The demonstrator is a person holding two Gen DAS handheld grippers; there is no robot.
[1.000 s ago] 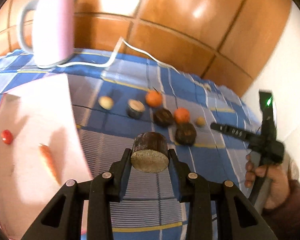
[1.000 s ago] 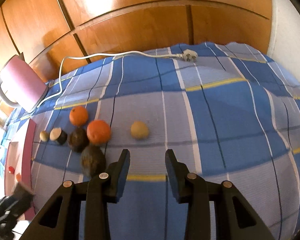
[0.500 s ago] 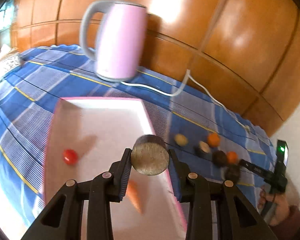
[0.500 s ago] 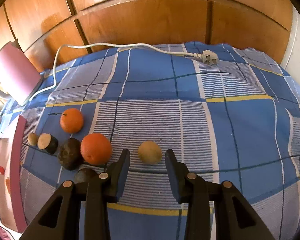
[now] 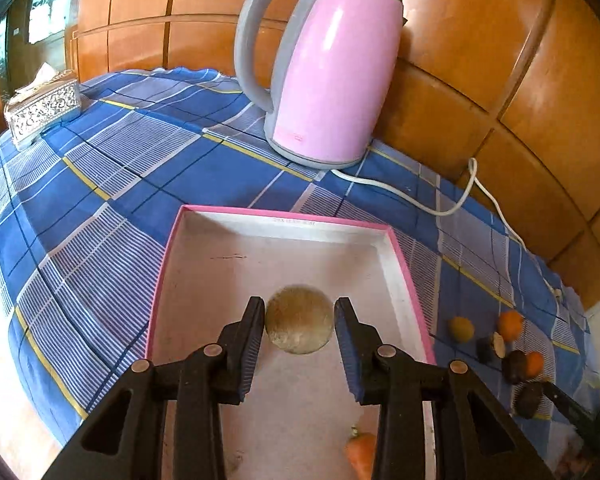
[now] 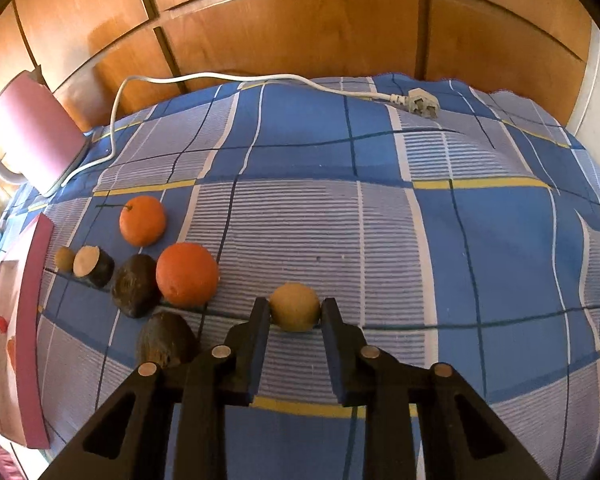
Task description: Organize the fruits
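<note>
While the left gripper [image 5: 300,326] hangs over the pink-rimmed tray [image 5: 402,258], its jaws are clamped on a dark cut fruit piece [image 5: 299,319], pale cut face toward the camera. Carrot [image 5: 360,450]: lying on the tray floor, below and right of that gripper. Right gripper [image 6: 295,314]: jaws apart, a small tan fruit [image 6: 295,306] sitting between the fingertips on the blue checked cloth [image 6: 480,248]; contact cannot be told. Two oranges [image 6: 187,274], three dark fruit pieces [image 6: 134,290] and a small brownish fruit [image 6: 64,258]: clustered left of that gripper, near the tray. Pink kettle [image 5: 328,76]: upright beyond the tray; base lettering illegible. Printing on the tray's far wall: too small to read.
</note>
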